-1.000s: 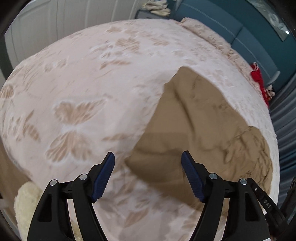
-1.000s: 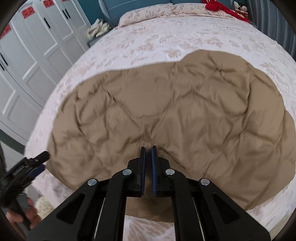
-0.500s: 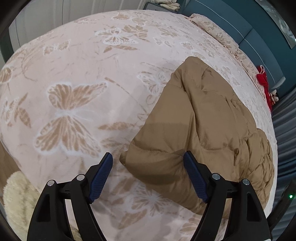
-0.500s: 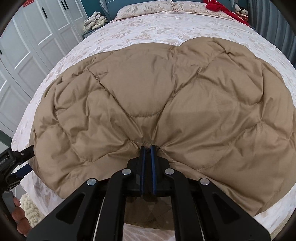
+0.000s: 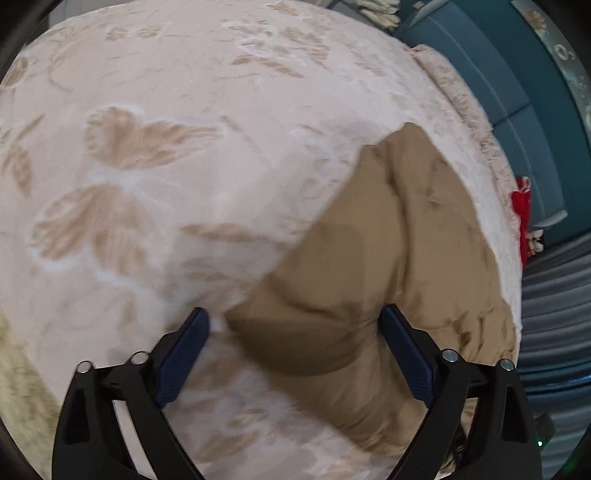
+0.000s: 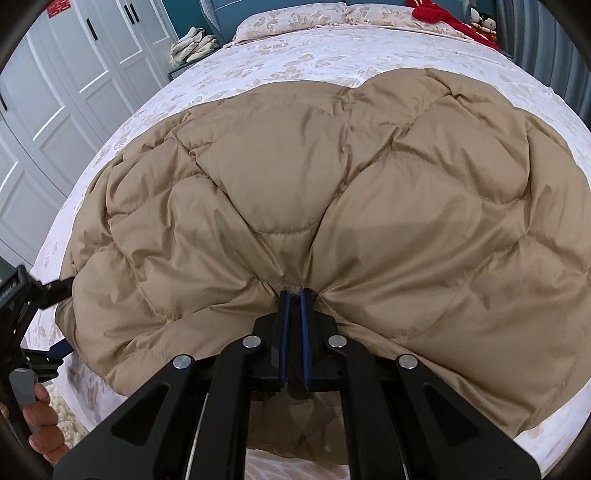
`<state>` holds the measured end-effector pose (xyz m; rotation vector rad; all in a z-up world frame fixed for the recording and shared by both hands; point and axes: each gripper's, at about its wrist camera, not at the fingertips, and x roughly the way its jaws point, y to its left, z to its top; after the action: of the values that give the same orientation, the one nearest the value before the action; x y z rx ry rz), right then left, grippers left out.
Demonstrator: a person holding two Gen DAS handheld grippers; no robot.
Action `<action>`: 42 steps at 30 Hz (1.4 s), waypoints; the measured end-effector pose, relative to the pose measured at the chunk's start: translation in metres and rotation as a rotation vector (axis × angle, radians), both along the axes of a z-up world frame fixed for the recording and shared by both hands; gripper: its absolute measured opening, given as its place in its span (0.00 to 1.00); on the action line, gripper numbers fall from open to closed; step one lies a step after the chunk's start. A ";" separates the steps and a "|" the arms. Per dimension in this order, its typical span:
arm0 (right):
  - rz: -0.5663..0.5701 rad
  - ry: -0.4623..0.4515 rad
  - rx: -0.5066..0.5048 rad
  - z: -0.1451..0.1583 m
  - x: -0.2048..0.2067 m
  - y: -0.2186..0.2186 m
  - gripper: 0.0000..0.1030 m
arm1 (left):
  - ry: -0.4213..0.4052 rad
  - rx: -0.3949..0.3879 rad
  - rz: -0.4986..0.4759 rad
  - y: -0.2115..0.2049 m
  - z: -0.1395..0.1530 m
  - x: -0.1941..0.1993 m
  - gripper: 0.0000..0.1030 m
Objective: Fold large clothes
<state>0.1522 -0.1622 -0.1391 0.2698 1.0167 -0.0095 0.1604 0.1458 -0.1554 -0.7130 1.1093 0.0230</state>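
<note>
A large tan quilted down garment (image 6: 332, 192) lies spread on the bed. My right gripper (image 6: 294, 295) is shut on its near edge, with the fabric bunched between the pads. In the left wrist view the garment's left corner (image 5: 314, 317) lies between the open fingers of my left gripper (image 5: 293, 332), low over the bed. The left gripper also shows at the left edge of the right wrist view (image 6: 55, 317), at the garment's left side.
The bed has a pale pink cover with butterfly print (image 5: 147, 184). Pillows (image 6: 295, 18) and red items (image 6: 443, 18) lie by the teal headboard (image 5: 480, 74). White wardrobe doors (image 6: 55, 92) stand to the left. A cream rug (image 5: 18, 387) lies beside the bed.
The left gripper has moved in over the garment's corner, staying open. The right gripper has stayed shut on the edge, and the garment fills more of its view.
</note>
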 end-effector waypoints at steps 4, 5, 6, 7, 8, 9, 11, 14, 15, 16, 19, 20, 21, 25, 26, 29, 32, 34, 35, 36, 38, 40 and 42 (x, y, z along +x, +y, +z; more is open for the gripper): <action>-0.002 0.001 0.016 0.002 -0.001 -0.003 0.04 | -0.056 -0.139 -0.058 -0.020 0.009 0.009 0.61; 0.000 0.001 0.021 0.002 -0.001 -0.004 0.04 | -0.081 -0.148 -0.064 -0.022 0.017 0.007 0.47; 0.001 0.002 0.025 0.002 -0.001 -0.005 0.04 | -0.103 -0.150 -0.070 -0.024 0.026 0.005 0.31; 0.002 0.002 0.028 0.002 -0.001 -0.005 0.04 | -0.150 -0.152 -0.090 -0.028 0.043 0.001 0.27; 0.003 0.002 0.031 0.003 0.000 -0.006 0.04 | -0.188 -0.160 -0.112 -0.031 0.055 -0.002 0.21; 0.002 0.001 0.040 0.005 -0.001 -0.007 0.04 | -0.231 -0.163 -0.148 -0.038 0.073 -0.006 0.17; -0.019 -0.009 0.074 0.019 -0.008 -0.013 0.07 | -0.303 -0.151 -0.214 -0.053 0.106 -0.014 0.14; -0.054 -0.071 0.144 0.040 -0.037 -0.034 0.07 | -0.416 -0.078 -0.351 -0.089 0.154 -0.032 0.13; -0.062 -0.063 0.172 0.039 -0.043 -0.042 0.06 | -0.440 -0.060 -0.391 -0.103 0.164 -0.038 0.13; -0.069 -0.047 0.222 0.034 -0.048 -0.052 0.05 | -0.453 -0.054 -0.427 -0.115 0.172 -0.044 0.13; -0.085 -0.028 0.334 0.017 -0.054 -0.067 0.05 | -0.483 -0.021 -0.521 -0.161 0.184 -0.059 0.13; -0.092 -0.026 0.368 0.011 -0.054 -0.070 0.05 | -0.494 0.005 -0.557 -0.178 0.187 -0.066 0.13; -0.104 -0.021 0.422 0.004 -0.053 -0.074 0.05 | -0.500 0.028 -0.593 -0.194 0.189 -0.071 0.13; -0.132 -0.020 0.582 -0.018 -0.052 -0.088 0.03 | -0.495 0.075 -0.695 -0.237 0.187 -0.086 0.13; -0.133 -0.019 0.620 -0.022 -0.053 -0.092 0.01 | -0.492 0.086 -0.737 -0.253 0.185 -0.090 0.13; -0.162 -0.030 0.669 -0.015 -0.068 -0.110 0.07 | -0.501 0.097 -0.811 -0.280 0.181 -0.100 0.13; -0.230 -0.127 0.656 0.013 -0.111 -0.150 0.07 | -0.499 0.129 -0.883 -0.308 0.177 -0.103 0.13; -0.283 -0.140 0.557 0.031 -0.138 -0.182 0.07 | -0.486 0.151 -0.933 -0.331 0.167 -0.103 0.13; -0.308 -0.144 0.495 0.041 -0.149 -0.198 0.07 | -0.481 0.156 -0.952 -0.340 0.161 -0.104 0.13; -0.328 -0.142 0.437 0.051 -0.158 -0.212 0.07 | -0.471 0.163 -0.976 -0.349 0.153 -0.104 0.13; -0.356 -0.151 0.366 0.068 -0.171 -0.234 0.07 | -0.453 0.181 -1.032 -0.374 0.140 -0.111 0.13; -0.378 -0.172 0.307 0.085 -0.180 -0.249 0.07 | -0.429 0.210 -1.093 -0.397 0.125 -0.122 0.13; -0.408 -0.192 0.250 0.101 -0.186 -0.261 0.08 | -0.416 0.229 -1.128 -0.410 0.112 -0.128 0.13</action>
<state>-0.0338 -0.4232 -0.0378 0.6909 0.7580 -0.2232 0.0327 -0.2644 -0.0437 0.1823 0.9517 -0.9023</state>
